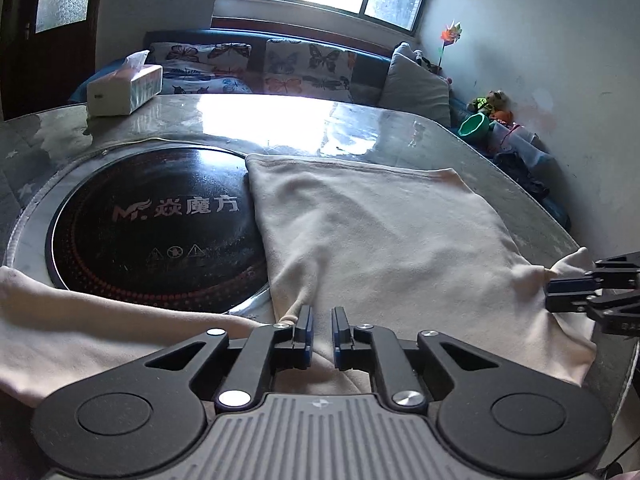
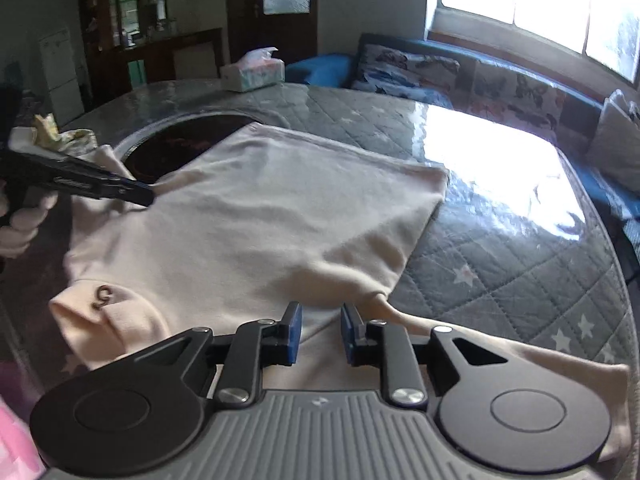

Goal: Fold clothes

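A cream garment [image 1: 372, 232] lies spread on the round table, partly over the black hob; it also shows in the right wrist view [image 2: 256, 208]. My left gripper [image 1: 322, 314] is low over the garment's near edge, next to a bunched fold, with its jaws a small gap apart and nothing between them. My right gripper [image 2: 321, 310] is over the garment's right near edge beside a pinched corner, jaws apart and empty. The right gripper also shows at the right edge of the left wrist view [image 1: 554, 294]. The left gripper shows at the left of the right wrist view [image 2: 148, 196].
A black induction hob [image 1: 152, 224] is set in the table's middle. A tissue box [image 1: 124, 88] stands at the far edge. The table [image 2: 500, 248] has a glossy grey quilted cover. A sofa with butterfly cushions [image 1: 304, 68] is behind. Toys [image 1: 488, 116] lie by the wall.
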`<state>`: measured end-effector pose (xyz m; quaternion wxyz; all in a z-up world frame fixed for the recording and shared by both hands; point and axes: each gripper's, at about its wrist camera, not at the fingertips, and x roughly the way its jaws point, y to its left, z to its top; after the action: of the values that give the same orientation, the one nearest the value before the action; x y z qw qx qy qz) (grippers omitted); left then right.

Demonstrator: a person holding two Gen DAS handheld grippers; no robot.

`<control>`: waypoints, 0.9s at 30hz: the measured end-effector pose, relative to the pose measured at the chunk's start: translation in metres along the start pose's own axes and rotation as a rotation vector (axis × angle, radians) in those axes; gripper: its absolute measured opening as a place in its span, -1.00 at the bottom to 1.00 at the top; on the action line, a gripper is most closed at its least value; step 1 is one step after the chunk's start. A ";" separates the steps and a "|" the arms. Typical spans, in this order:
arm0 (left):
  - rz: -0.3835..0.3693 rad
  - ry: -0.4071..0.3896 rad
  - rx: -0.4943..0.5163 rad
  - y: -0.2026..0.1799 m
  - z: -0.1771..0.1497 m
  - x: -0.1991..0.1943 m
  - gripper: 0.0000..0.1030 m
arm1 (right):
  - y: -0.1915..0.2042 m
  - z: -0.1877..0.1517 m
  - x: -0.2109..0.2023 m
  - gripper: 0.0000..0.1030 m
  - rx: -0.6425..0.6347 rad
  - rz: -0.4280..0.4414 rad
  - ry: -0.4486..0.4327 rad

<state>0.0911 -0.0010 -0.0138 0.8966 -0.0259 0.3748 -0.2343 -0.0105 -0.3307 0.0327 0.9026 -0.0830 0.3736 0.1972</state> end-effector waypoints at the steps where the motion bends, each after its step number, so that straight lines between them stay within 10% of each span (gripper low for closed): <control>1: 0.002 0.001 0.002 0.000 0.000 0.000 -0.78 | 0.003 0.000 -0.004 -0.58 -0.010 0.008 -0.004; 15: 0.029 0.006 0.031 -0.007 0.001 0.000 -0.76 | -0.009 -0.032 -0.024 -0.46 0.063 -0.016 0.043; 27: -0.016 -0.046 0.102 -0.054 0.007 -0.024 -0.11 | -0.029 -0.043 -0.036 -0.36 0.145 -0.087 0.008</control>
<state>0.0596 -0.0390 0.0188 0.9033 0.0116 0.3416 -0.2594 -0.0491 -0.3800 0.0283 0.9125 -0.0345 0.3865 0.1298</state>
